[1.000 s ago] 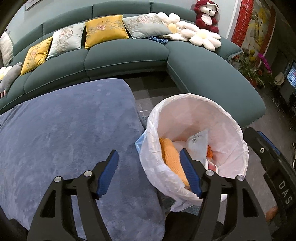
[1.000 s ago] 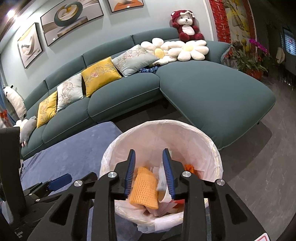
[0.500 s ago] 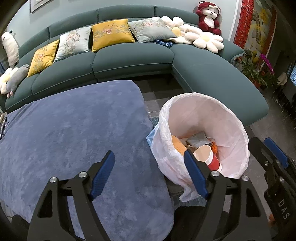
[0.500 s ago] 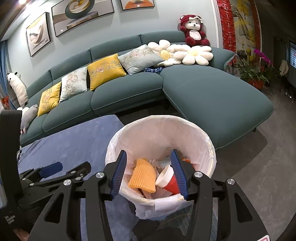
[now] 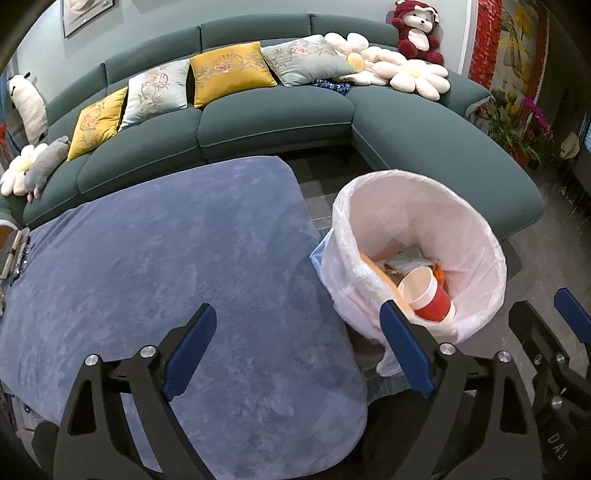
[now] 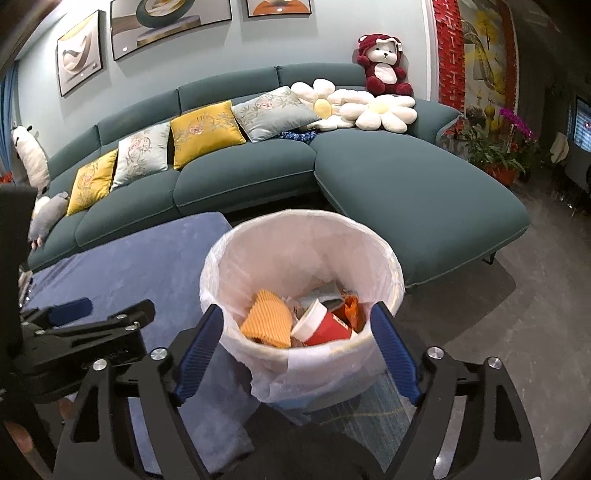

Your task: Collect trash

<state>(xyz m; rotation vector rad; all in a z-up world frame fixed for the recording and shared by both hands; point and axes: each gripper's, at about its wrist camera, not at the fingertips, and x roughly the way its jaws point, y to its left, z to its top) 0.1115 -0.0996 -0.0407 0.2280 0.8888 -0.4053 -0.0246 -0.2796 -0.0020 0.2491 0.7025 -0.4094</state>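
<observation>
The right gripper [image 6: 295,349] has its fingers [image 6: 394,349] wide apart, having just been opening, with nothing clamped between them; the bin [image 6: 236,266] shows through the gap, its near rim between the two blue pads. The left gripper [image 5: 295,350] is likewise spread, its fingers [image 5: 188,347] having just been opening, and it holds nothing: one pad hangs over the cloth [image 5: 166,266], the other in front of the bin's near wall.

The bin stands on the floor just beside the counter's rounded end, lined with a white bag [image 6: 280,376] that folds over the rim and hangs down the front. Inside lies the trash: a red cup [image 6: 325,328] on its side with the white mouth turned to the left, an orange ribbed sheet [image 6: 267,321] leaning against it, crumpled wrappers [image 6: 351,306] behind.

The blue cloth covers the counter. Beyond it curves a green sofa [image 6: 406,184] with yellow and grey cushions [image 6: 207,131], flower pillows [image 6: 384,110] and a red bear [image 6: 384,64]. Framed prints [image 6: 170,18] hang on the wall above
</observation>
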